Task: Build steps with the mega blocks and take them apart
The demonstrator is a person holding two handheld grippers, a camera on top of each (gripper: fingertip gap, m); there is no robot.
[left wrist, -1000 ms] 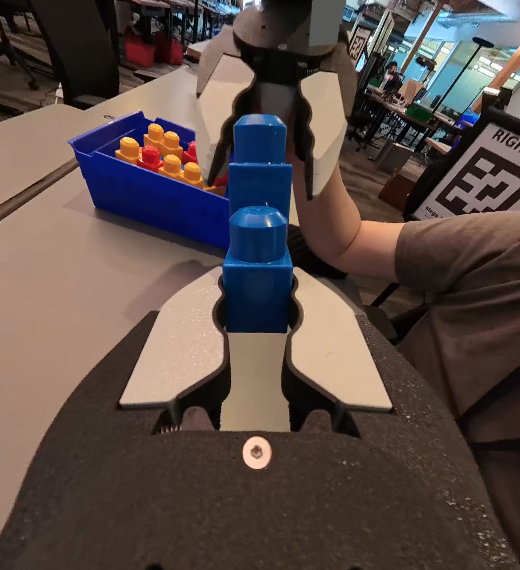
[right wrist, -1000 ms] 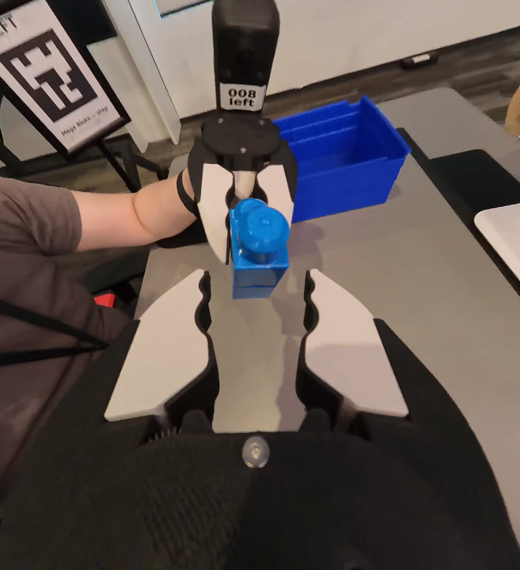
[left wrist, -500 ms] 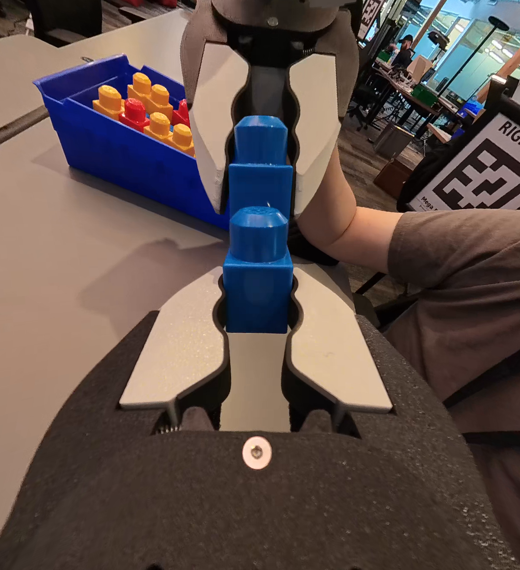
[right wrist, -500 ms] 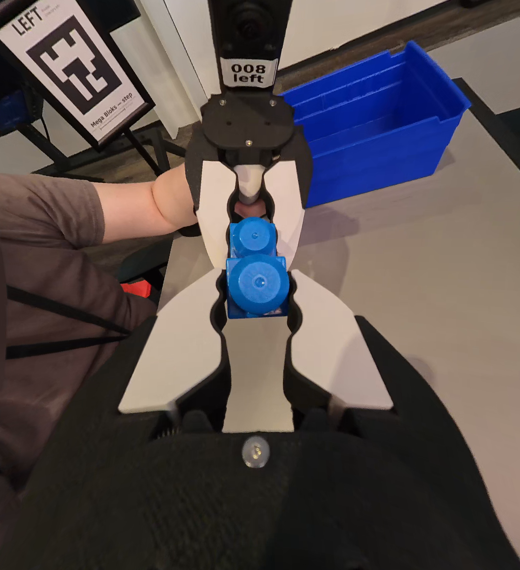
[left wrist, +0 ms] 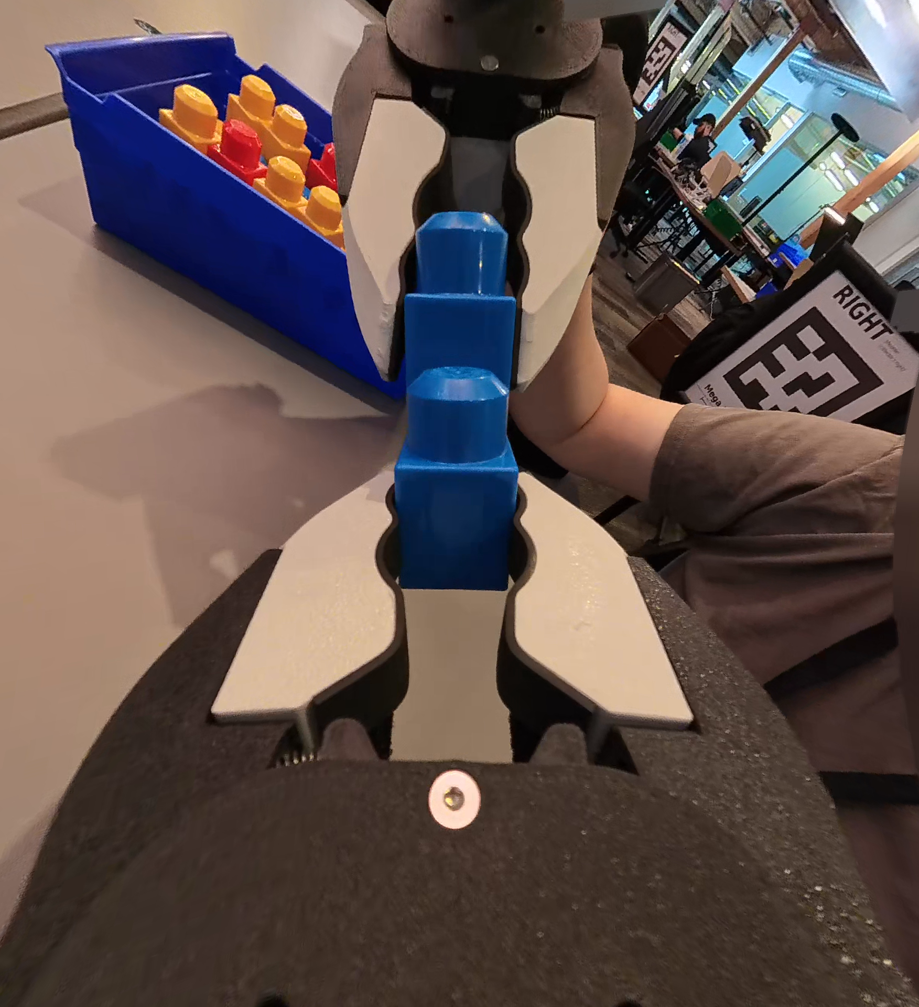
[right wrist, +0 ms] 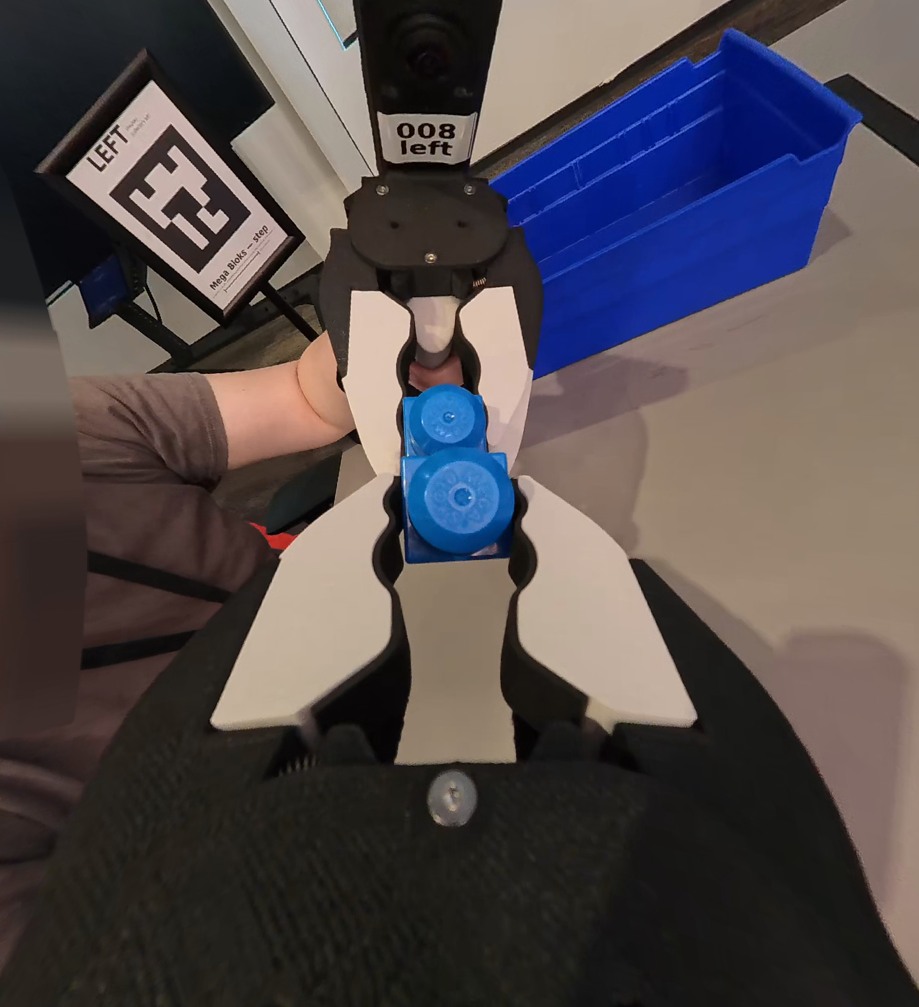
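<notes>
1. While both claws grip the same small stack of two blue blocks, the step in hand looks like either pressing the pair together or pulling them apart; which one cannot be told from the pictures.
2. The left claw (left wrist: 456,537) is pinching the lower blue block (left wrist: 454,537) by its square sides, jaws pressed against it.
3. The right claw (right wrist: 457,517) is pinching the upper blue block (right wrist: 454,509) the same way, its jaws snug on the block's body below the round stud.
4. The two blocks sit offset, one a step higher than the other, held in the air above the grey counter (left wrist: 92,490) rather than resting on it.
5. The claws face each other nearly tip to tip, the right one coming from above and beyond the stack in the left wrist view, with a forearm (left wrist: 582,425) bent behind it.
6. A blue bin (left wrist: 201,229) holding yellow and red blocks (left wrist: 283,141) stands on the counter near its far edge; a second blue bin (right wrist: 691,180) stands towards the other end and shows no blocks inside.
7. My judgement: the next move calls for a straight pull or push along the stud, both grips kept firm, since any twist could make a block slip out.
</notes>
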